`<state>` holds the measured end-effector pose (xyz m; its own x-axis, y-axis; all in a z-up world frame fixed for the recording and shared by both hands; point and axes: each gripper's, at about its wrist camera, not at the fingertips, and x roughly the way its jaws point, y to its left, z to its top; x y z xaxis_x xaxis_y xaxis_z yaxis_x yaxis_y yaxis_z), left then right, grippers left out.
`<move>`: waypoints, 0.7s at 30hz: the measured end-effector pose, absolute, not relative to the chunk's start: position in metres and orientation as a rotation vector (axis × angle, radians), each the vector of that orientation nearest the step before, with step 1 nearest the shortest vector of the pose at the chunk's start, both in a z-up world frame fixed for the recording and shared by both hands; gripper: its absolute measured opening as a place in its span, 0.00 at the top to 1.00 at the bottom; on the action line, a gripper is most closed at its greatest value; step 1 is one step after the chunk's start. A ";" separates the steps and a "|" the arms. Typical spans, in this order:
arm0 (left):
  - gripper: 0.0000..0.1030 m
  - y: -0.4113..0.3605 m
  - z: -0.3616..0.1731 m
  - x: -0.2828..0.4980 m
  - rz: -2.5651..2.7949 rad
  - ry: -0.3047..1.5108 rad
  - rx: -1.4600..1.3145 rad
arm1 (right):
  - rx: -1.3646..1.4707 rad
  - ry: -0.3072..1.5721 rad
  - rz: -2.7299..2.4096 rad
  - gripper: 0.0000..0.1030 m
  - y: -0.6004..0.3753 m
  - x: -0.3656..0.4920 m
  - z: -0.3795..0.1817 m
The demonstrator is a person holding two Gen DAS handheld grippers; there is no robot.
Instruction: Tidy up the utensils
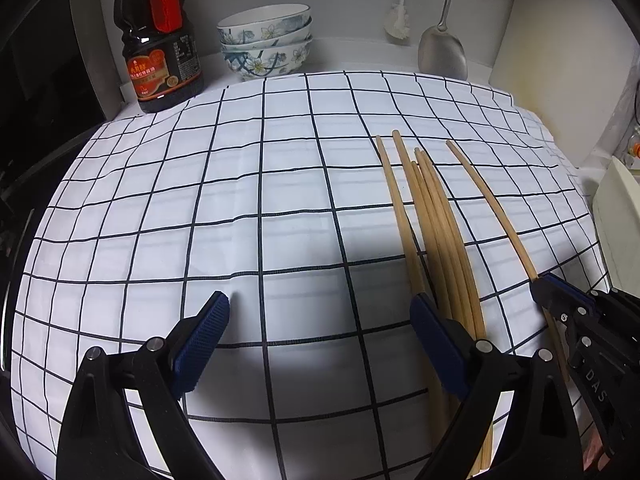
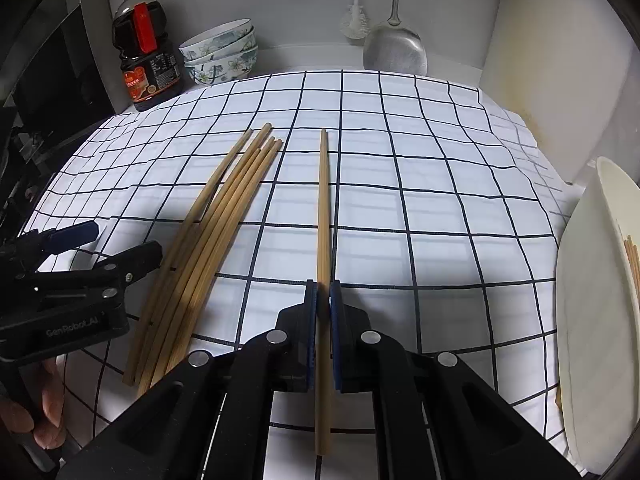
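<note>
Checked cloth over worktop (image 2: 400,200); right tongs (image 2: 323,332) clamped on single chopstick (image 2: 323,208), frame centre; left tongs (image 1: 320,344) wide open, empty; lift level, clear of bundle (image 2: 224,216), toward white holder (image 2: 592,300) at right edge.

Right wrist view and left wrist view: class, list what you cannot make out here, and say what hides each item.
- Bottle label: too small to read in either view.
- White holder, right wrist view: cut off by the frame edge; contents mostly hidden by its rim.
- Loose chopsticks, left wrist view: near ends hidden behind the left gripper.
- Held chopstick: whether it is lifted or touching the cloth is unclear.
</note>
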<state>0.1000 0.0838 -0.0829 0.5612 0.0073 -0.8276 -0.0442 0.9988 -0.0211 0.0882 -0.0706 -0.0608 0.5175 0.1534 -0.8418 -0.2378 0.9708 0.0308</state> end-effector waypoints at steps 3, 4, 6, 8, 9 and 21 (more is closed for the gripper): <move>0.13 0.080 -0.082 0.102 0.046 0.965 -0.019 | -0.080 1.004 0.248 0.93 -0.073 0.088 -0.061; 0.13 0.078 -0.082 0.103 0.050 0.961 -0.007 | -0.079 1.005 0.251 0.93 -0.073 0.089 -0.061; 0.12 0.074 -0.083 0.106 0.061 0.957 0.022 | -0.075 1.002 0.256 0.93 -0.074 0.089 -0.061; 0.11 0.072 -0.085 0.109 0.072 0.961 0.040 | -0.074 1.001 0.254 0.92 -0.075 0.089 -0.061; 0.10 0.072 -0.085 0.110 0.076 0.958 0.040 | -0.072 1.000 0.253 0.91 -0.075 0.090 -0.061; 0.06 0.068 -0.085 0.116 0.085 0.942 0.060 | -0.073 0.990 0.243 0.81 -0.077 0.092 -0.062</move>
